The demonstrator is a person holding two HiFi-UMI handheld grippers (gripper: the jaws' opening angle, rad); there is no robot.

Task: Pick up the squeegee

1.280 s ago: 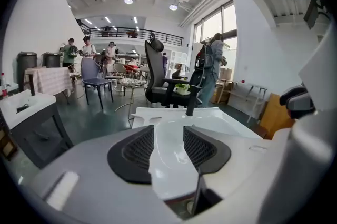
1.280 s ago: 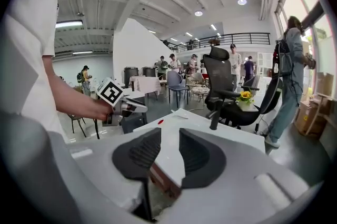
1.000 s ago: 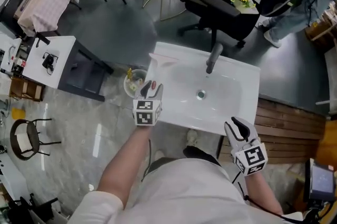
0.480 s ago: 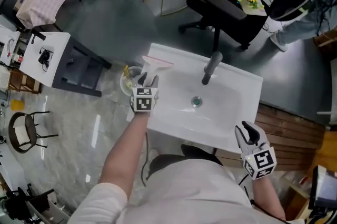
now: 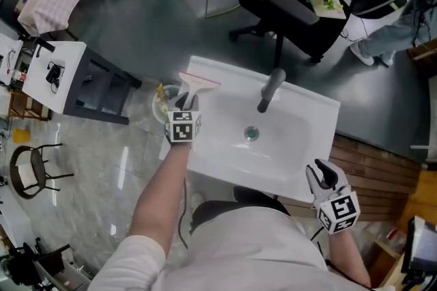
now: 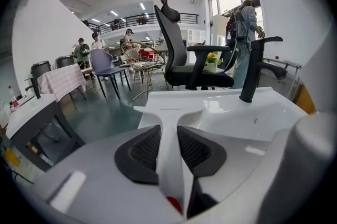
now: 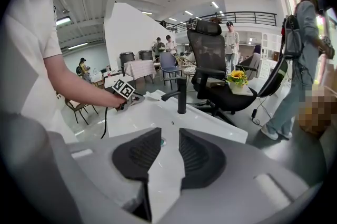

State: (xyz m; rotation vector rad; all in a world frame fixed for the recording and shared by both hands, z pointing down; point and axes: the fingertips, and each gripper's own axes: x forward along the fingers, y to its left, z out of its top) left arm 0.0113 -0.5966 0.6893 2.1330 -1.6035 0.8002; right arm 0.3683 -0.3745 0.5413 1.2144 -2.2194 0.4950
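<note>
The white sink carries the squeegee on its left rim. The handle points back into the left claw and the wide blade lies just ahead of the fingertips. The jaws of this claw have just been closing, and its two dark pads press on the white handle from both sides, so the claw is clenched on the squeegee. To lift well, I think the grip should be made firm first. Then the claw should rise straight, so that the blade in front does not swing or scrape the rim. The right claw hangs at the near right corner of the sink, well apart from the left one, its jaws a little parted with nothing between them. Far ahead of the left claw stands a black office chair. The dark faucet is ahead and to the right of that claw, near enough to mind. A round container sits just left of the claw, below the rim, and the small drain is to its right.
</note>
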